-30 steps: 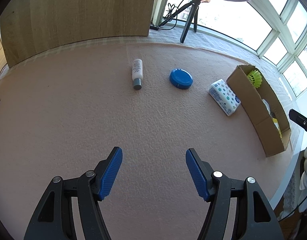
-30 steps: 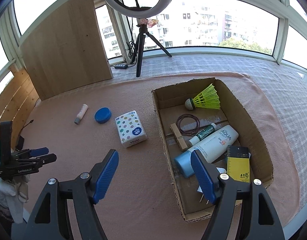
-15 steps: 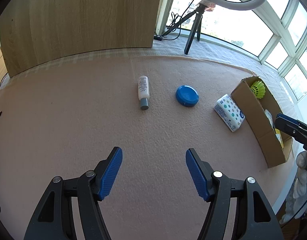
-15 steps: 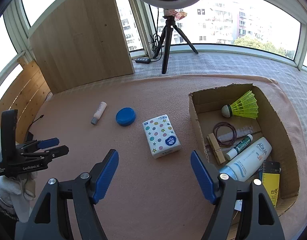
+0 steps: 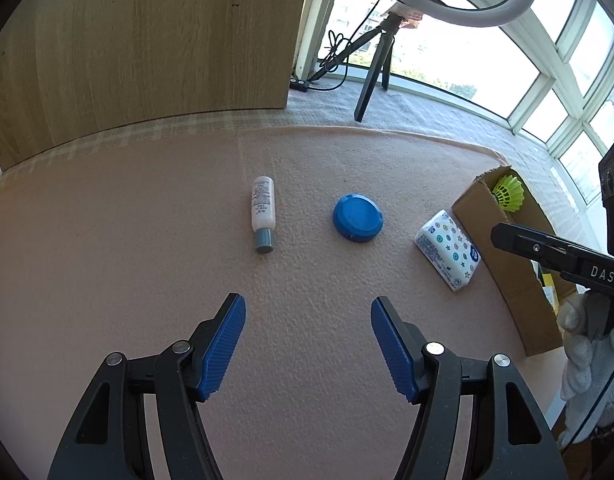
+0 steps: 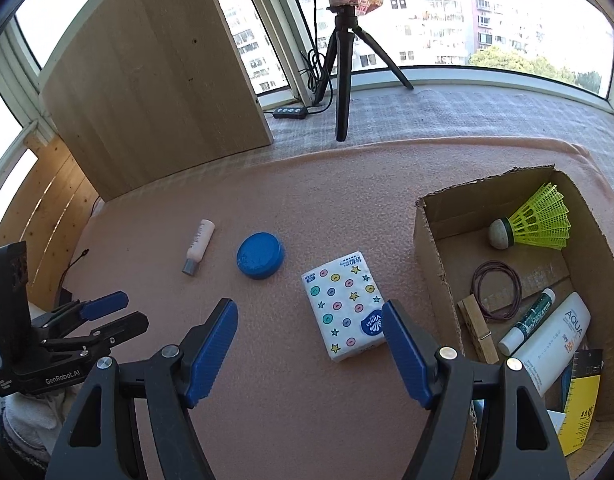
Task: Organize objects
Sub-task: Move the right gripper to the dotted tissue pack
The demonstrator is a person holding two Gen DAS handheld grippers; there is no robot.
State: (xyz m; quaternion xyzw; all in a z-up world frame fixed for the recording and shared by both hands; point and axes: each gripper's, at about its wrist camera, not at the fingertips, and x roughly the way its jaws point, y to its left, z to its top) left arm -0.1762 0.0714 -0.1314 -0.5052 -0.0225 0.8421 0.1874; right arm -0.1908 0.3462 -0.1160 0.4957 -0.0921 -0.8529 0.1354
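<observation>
Open-topped brown cardboard box (image 6: 427, 248) on pink mat already holds several items; star-patterned white tissue pack (image 6: 344, 305) lies just beside it, likely next in; right gripper (image 6: 310, 322) and left gripper (image 5: 308, 318) both spread, empty.

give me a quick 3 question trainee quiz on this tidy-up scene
1. True or false: the tissue pack is already inside the cardboard box.
2. Multiple choice: which item lies between the small white bottle and the tissue pack? A) shuttlecock B) blue round lid C) clothespin
3. Fill in: both the left gripper and the right gripper are ____ and hold nothing.

Key
1. False: it lies on the pink mat, just left of the box.
2. B
3. open
</observation>
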